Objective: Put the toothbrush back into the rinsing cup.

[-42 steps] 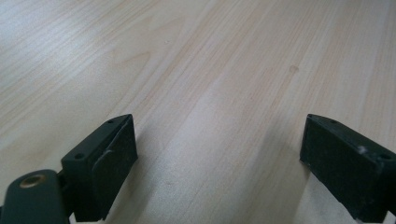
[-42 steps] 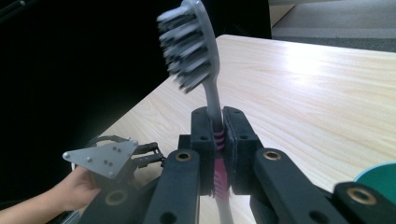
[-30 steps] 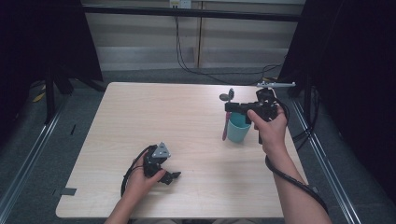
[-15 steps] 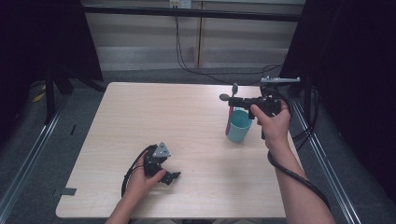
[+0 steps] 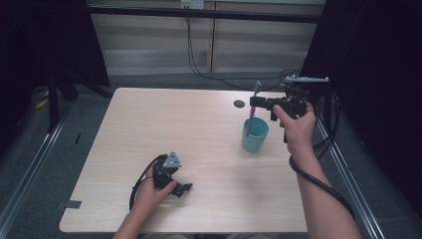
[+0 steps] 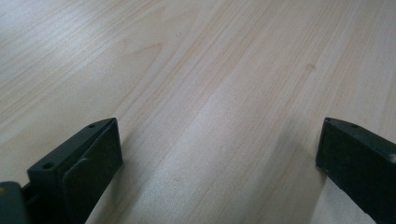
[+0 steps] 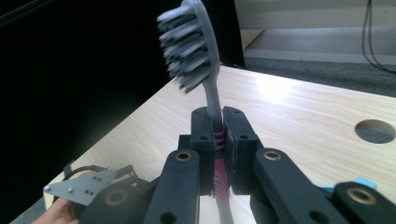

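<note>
Light wooden table point(image 5: 149, 124) on grey carpet, black curtains to both sides, pale wall panels and hanging cables behind. A round hole point(image 5: 239, 104) is cut in the tabletop near the far edge.

Toothbrush point(image 5: 253, 107): pink handle, grey neck and head. Held upright and slightly tilted above the cup point(image 5: 255, 135), its lower end at or just inside the cup's mouth, the head up and toward the far edge. In the right gripper view the toothbrush point(image 7: 201, 70) stands between the two black jaws, bristles facing left, ribbed pink section of the handle exactly at the clamping point. Head slightly blurred.

Right gripper point(image 5: 256, 103): jaws closed tight on the toothbrush handle, pads pressing on it from both sides. The gripper is held level above the table at the right side, near the far right corner, pointing leftward; hand behind it, cable trailing down along the forearm.

Cup: turquoise, upright, standing on the table just below and in front of the right gripper, on the right half of the table.

Left gripper point(image 5: 185, 188): resting on the table near the front edge, well apart from the cup, hand wrapped round its body. In the left gripper view the left gripper point(image 6: 219, 158) has its jaws spread wide, bare wood grain between them, nothing held.
</note>
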The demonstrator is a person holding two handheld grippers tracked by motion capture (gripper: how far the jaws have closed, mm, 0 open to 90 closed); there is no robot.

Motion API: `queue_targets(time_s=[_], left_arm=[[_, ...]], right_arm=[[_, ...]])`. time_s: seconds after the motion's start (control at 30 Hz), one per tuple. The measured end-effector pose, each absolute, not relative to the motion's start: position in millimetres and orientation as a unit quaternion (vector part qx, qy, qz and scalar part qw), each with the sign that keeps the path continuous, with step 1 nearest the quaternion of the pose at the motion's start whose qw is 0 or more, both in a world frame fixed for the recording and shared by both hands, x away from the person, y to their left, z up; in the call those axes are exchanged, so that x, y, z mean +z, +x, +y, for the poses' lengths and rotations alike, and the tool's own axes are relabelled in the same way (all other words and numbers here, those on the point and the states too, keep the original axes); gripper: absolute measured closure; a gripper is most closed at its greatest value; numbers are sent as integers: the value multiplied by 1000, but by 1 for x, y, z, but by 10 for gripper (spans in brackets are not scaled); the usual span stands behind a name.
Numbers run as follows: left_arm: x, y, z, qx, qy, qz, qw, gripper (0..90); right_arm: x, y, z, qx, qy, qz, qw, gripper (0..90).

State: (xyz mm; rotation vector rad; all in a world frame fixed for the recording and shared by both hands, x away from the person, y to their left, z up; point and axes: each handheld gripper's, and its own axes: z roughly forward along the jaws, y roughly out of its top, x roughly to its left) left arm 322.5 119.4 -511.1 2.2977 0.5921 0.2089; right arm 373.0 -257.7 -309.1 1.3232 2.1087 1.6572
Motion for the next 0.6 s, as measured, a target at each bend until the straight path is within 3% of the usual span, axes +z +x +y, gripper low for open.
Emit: queue_targets(time_s=[0.6], left_arm=[[-511, 323, 119, 81, 896, 232, 370, 0]], right_arm=[[-315, 383, -275, 546, 470, 684, 114, 833]])
